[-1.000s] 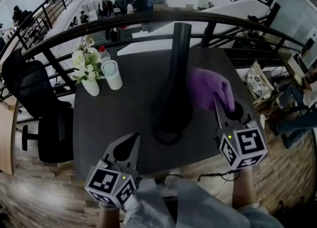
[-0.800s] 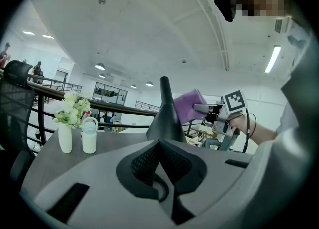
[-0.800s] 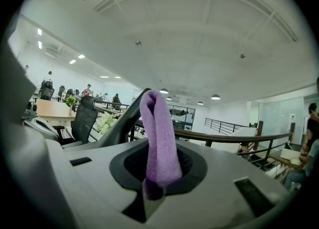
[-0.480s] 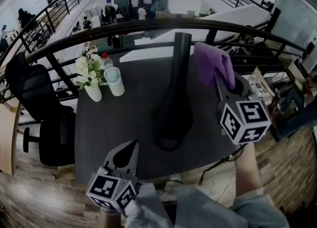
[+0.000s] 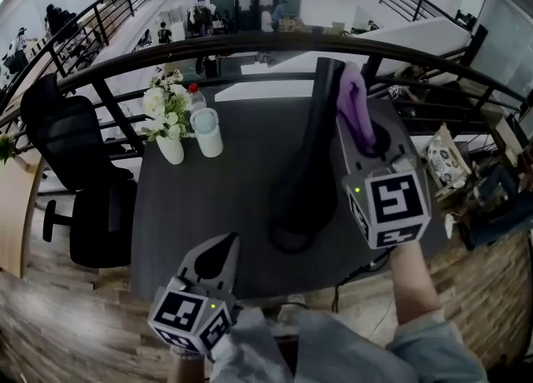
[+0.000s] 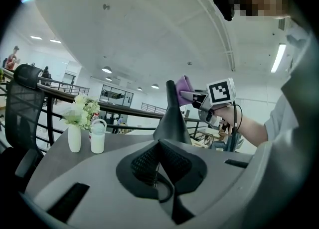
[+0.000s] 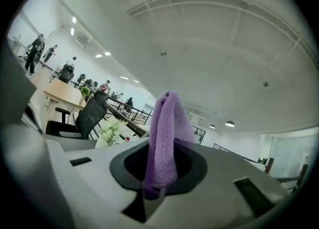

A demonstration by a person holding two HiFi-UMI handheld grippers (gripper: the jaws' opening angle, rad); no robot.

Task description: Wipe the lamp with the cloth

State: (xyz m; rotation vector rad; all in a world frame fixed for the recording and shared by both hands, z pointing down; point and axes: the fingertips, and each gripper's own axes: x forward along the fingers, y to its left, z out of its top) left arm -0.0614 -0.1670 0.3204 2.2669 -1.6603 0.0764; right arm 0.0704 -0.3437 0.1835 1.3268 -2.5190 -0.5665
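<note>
Purple cloth (image 5: pixel 356 111) beside upright black lamp (image 5: pixel 305 165)

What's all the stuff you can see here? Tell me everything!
lamp: one, black, standing mid-table
cloth: one, purple, up beside the lamp's top
table: one, dark grey, under the lamp
vase of flowers: one, white, table's far left corner
cup: one, white, next to the vase
office chair: one, black, left of the table
railing: one, black, behind the table
left hand-held gripper: one, grey, shut, empty, at the near table edge
right hand-held gripper: one, grey, shut on the cloth
</note>
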